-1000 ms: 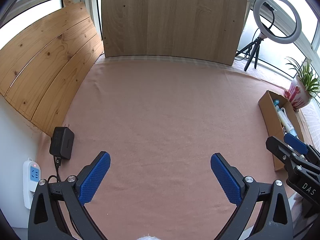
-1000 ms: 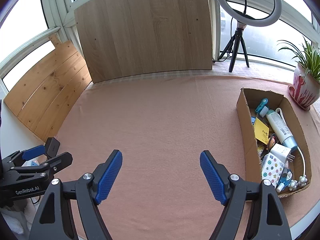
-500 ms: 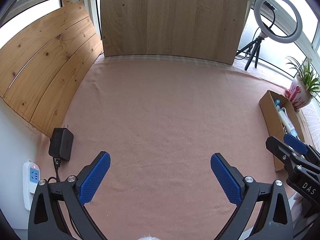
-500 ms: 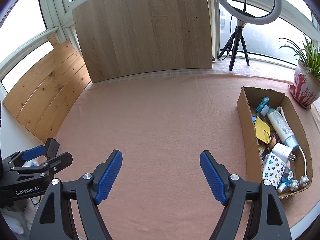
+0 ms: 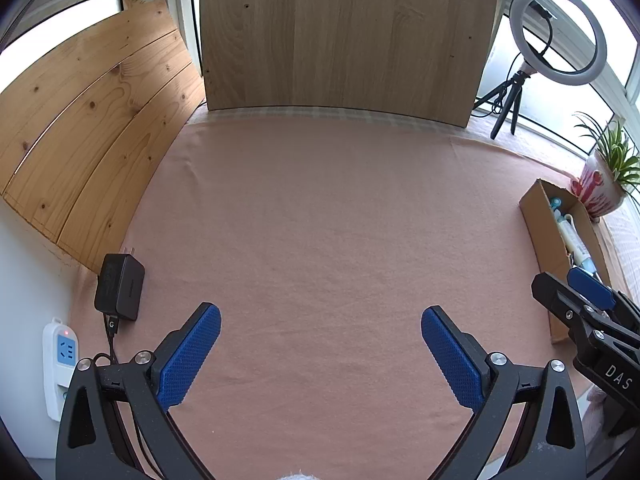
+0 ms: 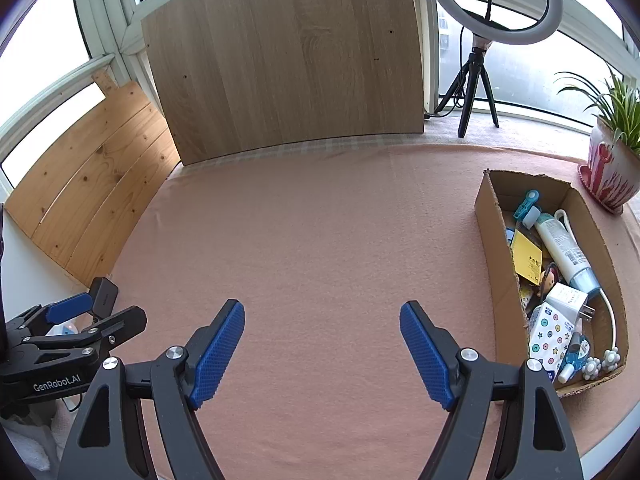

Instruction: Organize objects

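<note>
Meanwhile, both my tools hang over bare pink cloth on the tabletop: my right gripper spread wide and holding nothing, my left gripper likewise parted and empty. What I am to organise sits in the cardboard box near the right edge, well apart from either tool. It is crowded: a white tube lying lengthwise, a yellow card, a white charger with its prongs out, a spotted packet and a teal clip at the far end. Everything there looks light. I judge the tube smooth and likely to slip or squash, so I would pinch it across the middle of its body. For the charger, stiff and boxy, its flat sides offer the surest hold; the card is thin and would want lifting by an edge. A black adapter rests alone at the left border, beside a white power strip
</note>
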{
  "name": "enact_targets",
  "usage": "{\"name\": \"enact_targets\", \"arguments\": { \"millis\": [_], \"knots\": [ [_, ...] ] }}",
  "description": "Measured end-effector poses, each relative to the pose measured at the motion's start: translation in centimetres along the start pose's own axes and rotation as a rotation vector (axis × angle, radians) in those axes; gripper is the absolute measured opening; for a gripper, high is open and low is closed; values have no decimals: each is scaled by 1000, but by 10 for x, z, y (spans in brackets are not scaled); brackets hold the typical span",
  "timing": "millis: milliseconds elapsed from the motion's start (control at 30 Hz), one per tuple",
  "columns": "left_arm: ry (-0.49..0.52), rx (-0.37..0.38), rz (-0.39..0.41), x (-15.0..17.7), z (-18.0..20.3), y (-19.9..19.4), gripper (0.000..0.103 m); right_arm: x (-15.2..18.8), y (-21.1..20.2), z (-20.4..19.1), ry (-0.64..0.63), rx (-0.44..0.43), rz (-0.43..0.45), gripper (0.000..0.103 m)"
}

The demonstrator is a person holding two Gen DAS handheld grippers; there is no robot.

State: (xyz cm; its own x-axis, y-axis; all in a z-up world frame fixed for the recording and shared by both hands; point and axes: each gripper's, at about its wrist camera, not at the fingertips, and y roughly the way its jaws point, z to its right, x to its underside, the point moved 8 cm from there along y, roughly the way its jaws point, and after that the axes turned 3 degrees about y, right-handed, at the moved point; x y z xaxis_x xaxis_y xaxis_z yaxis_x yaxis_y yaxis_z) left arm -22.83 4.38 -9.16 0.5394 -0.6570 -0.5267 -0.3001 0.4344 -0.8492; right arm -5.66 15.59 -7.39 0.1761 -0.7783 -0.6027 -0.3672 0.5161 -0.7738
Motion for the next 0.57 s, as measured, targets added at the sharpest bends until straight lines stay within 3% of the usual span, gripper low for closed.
{"name": "enact_targets", "arguments": {
  "millis": [567],
  "knots": [
    [-3, 4, -13, 3, -2, 7, 102, 3, 4, 2, 4, 3, -10, 77]
  ]
}}
